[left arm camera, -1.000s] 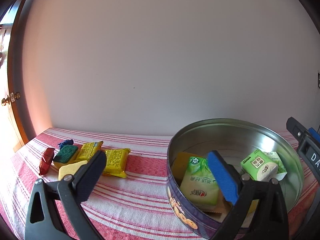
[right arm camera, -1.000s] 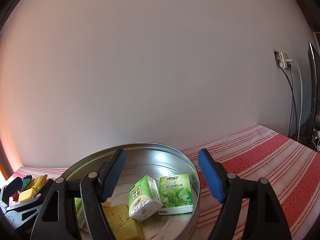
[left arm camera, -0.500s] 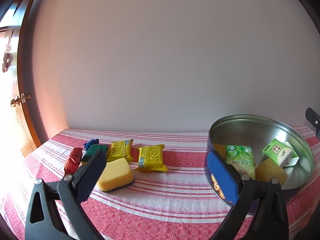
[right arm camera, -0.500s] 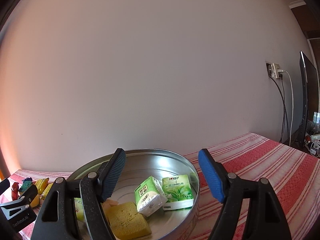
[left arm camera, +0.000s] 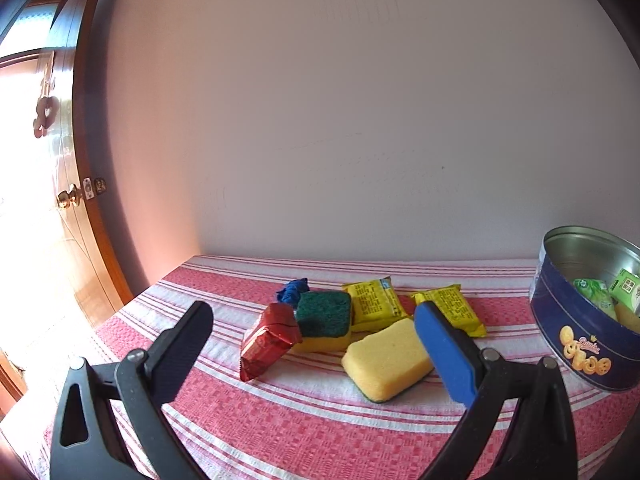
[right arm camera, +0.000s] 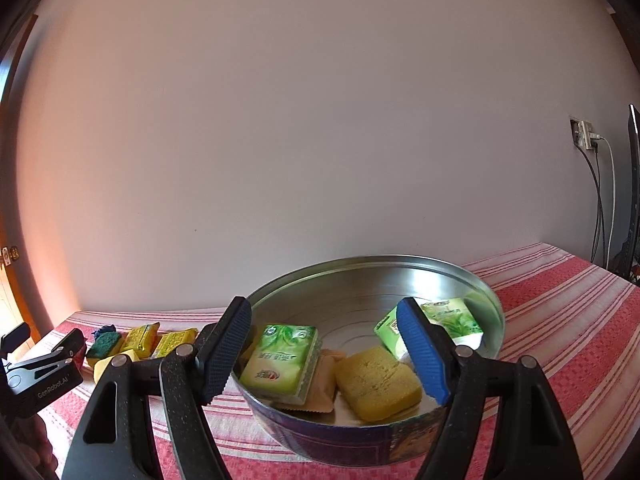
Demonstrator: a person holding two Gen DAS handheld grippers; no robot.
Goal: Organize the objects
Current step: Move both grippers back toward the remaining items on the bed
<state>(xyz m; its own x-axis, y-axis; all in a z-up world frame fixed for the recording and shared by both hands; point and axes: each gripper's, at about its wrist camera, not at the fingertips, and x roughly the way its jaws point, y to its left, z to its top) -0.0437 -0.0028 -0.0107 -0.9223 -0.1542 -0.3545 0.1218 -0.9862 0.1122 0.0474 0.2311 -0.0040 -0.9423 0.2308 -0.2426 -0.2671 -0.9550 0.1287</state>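
Beside the round blue biscuit tin (left arm camera: 588,340), loose items wait on the red-and-white striped tablecloth (left arm camera: 280,412).

Nearest the tin lies a yellow foam sponge with a green underside (left arm camera: 386,360); beyond it, farther from the tin, sit two yellow foil packets (left arm camera: 412,306), a green-topped sponge (left arm camera: 324,318), a red foil packet (left arm camera: 267,340) and a blue wrapped sweet (left arm camera: 293,290). The left gripper (left arm camera: 314,350) stands wide and empty short of them; the right gripper (right arm camera: 324,346) hangs wide and empty over the tin. The sponge looks light, soft and squashy, so I would pinch it gently across its short sides.
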